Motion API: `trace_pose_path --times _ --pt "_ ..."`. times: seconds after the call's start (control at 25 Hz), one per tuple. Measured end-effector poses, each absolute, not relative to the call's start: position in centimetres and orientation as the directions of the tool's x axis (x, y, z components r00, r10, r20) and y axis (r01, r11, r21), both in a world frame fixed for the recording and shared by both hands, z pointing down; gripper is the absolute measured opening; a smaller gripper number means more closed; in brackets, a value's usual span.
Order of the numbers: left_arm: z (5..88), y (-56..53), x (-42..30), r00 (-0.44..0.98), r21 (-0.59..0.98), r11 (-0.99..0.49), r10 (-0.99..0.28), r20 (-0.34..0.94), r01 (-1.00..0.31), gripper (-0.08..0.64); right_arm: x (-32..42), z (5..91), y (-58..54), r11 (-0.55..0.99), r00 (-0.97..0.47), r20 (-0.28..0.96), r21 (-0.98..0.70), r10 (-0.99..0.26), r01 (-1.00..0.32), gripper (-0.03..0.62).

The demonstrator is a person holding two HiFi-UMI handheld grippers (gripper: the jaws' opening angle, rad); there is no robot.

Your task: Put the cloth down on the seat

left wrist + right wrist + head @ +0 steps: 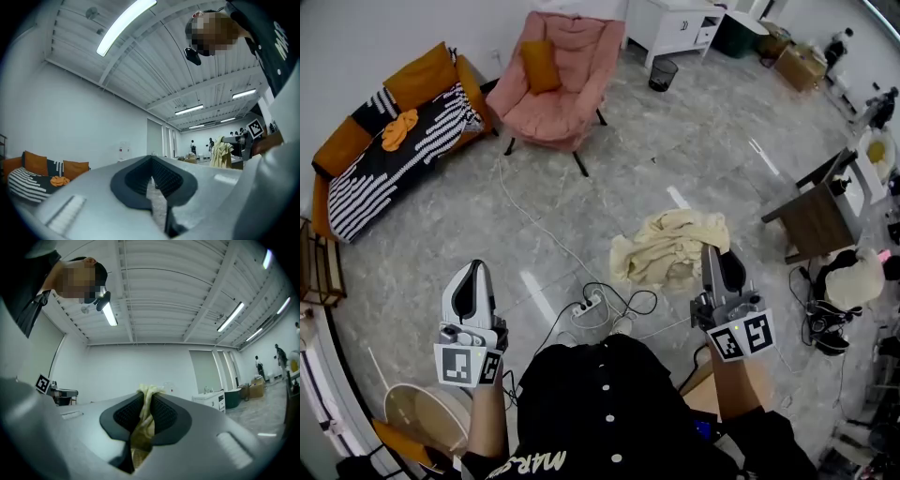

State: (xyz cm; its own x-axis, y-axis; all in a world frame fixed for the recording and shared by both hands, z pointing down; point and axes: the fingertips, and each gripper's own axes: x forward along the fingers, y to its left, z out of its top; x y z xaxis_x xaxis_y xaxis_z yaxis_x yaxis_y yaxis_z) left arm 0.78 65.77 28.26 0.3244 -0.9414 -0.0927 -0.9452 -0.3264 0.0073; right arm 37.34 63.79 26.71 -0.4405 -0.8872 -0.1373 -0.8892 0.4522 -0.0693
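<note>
In the head view a pale yellow cloth (668, 246) hangs bunched above the floor, with my right gripper (710, 249) shut on its right edge. The right gripper view shows a fold of that cloth (147, 414) pinched between the dark pads (164, 414). My left gripper (474, 268) is held out at the lower left, shut and holding nothing; its pads (165, 177) meet at the tip. A pink padded chair (558, 80) with an orange cushion stands far ahead. An orange sofa (394, 141) with a striped cover is at the far left.
A power strip (590, 305) with trailing cables lies on the floor just ahead of me. A dark wooden side table (816, 217) stands to the right, a white cabinet (675, 23) and a black bin (663, 73) at the back. A round woven stool (427, 412) is at the lower left.
</note>
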Motion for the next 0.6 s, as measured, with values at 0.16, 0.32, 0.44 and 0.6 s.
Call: trace_pose_path --times 0.16,0.32,0.44,0.6 --pt "28.5 66.1 -0.1 0.343 0.01 -0.345 -0.935 -0.092 -0.938 0.0 35.9 27.0 64.3 0.449 -0.435 -0.147 -0.085 -0.889 -0.889 0.072" --pt "29.0 66.8 -1.6 0.378 0.006 -0.38 -0.922 -0.086 -0.925 0.0 34.1 28.0 65.4 0.44 -0.422 -0.15 -0.11 -0.894 -0.891 0.072" --pt "29.4 67.3 -2.9 0.388 0.003 -0.389 -0.918 -0.078 -0.921 0.0 32.6 28.3 66.0 0.44 -0.423 -0.15 -0.106 -0.894 -0.892 0.072" --pt "29.0 67.2 -4.2 0.386 0.004 -0.387 -0.919 -0.082 -0.922 0.0 31.3 27.6 66.2 0.447 -0.43 -0.16 -0.092 -0.889 -0.89 0.072"
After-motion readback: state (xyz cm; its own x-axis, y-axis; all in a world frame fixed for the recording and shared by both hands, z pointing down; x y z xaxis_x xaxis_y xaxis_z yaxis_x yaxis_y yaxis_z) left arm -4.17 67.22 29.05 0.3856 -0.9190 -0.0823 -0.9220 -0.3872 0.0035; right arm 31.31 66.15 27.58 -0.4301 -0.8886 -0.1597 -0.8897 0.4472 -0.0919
